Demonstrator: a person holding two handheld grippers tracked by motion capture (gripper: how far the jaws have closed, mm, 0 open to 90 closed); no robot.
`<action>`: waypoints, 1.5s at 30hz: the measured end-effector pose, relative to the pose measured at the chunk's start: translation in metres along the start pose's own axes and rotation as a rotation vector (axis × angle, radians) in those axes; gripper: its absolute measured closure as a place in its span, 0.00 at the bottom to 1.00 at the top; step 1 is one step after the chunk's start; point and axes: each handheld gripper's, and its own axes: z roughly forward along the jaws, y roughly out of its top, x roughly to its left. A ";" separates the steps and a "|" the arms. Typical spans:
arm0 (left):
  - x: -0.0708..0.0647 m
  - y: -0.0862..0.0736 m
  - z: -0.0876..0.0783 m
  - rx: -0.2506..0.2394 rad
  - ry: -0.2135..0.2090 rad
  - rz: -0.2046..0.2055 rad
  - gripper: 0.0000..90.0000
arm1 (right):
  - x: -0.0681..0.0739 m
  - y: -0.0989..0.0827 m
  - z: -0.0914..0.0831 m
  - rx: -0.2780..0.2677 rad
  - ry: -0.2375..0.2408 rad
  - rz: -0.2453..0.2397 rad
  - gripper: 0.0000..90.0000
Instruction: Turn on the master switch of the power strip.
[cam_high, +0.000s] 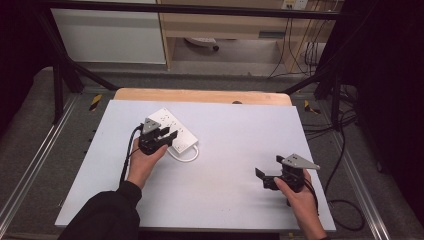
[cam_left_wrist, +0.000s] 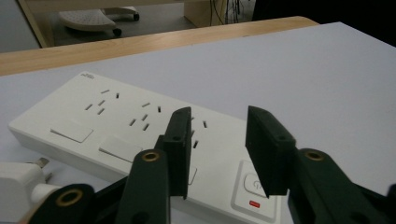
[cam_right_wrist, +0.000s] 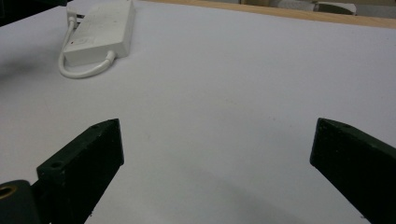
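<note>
Lighting's pretty even on the white table (cam_high: 225, 165), no glare, but the room goes near black at 3 and 9 o'clock in the high view. Soft shadow under the right gripper (cam_right_wrist: 217, 163). All three pictures are a bit soft and grainy, and the close jaws look blurry.

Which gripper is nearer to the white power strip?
Left. The left gripper hangs open right over the power strip; the right gripper is open, far off at the table's near right.
</note>
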 end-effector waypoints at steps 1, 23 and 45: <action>0.000 0.000 0.001 0.003 0.001 0.004 0.70 | 0.000 0.000 0.000 0.000 0.000 0.000 0.04; -0.013 -0.010 0.017 0.104 -0.079 0.036 1.00 | -0.001 0.001 0.000 -0.003 -0.001 -0.005 0.04; -0.017 -0.015 0.020 0.146 -0.094 0.058 1.00 | -0.001 0.001 -0.001 0.003 -0.001 -0.014 0.04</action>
